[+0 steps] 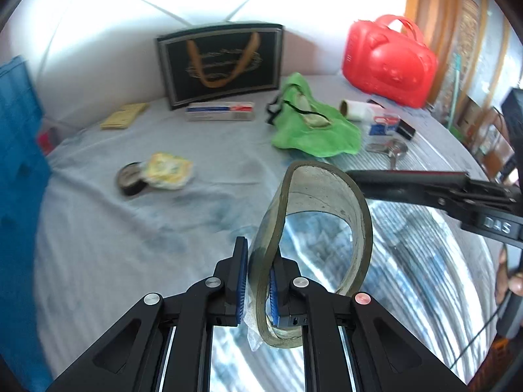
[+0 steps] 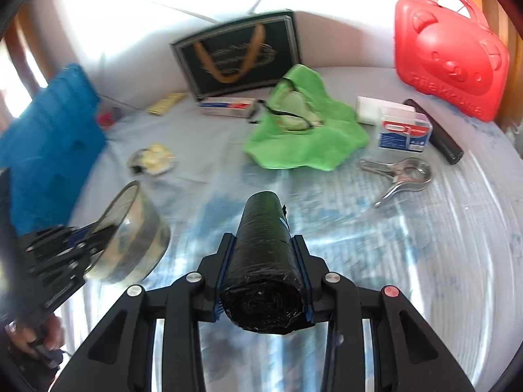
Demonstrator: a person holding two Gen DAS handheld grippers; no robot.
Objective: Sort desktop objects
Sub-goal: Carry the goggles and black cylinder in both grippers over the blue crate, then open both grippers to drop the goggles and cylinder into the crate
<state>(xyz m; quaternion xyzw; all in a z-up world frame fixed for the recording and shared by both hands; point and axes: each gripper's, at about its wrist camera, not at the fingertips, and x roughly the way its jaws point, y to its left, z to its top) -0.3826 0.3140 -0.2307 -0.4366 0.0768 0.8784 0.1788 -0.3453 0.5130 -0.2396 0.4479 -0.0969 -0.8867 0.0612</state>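
Tape roll (image 1: 313, 245) is pinched by its wall in the left gripper (image 1: 256, 281), one pad outside the ring, one inside, roll standing up off the table (image 1: 130, 235). Right gripper (image 2: 263, 274) is clenched on a black bag roll (image 2: 263, 261), pads on both sides, roll pointing fwd along the fingers, also clear of the table. Both loads are off the cloth w/ nothing under them.

Risks, as I judge them: tape wall looks squashed and oval, thin grip on one edge only, so a quick swing could twist it out or let it pivot down. Loose clear film hangs by the lower pad and may snag. Bag roll is slick plastic held near its rear end; most of its length sticks out front, so tilting down could let it slide fwd. The two grippers are near each other, so crossing paths could knock the tape. Green cloth (image 2: 307, 137) w/ glasses (image 2: 287, 111) and the metal clip (image 2: 397, 173) lie ahead; a low pass may drag them.
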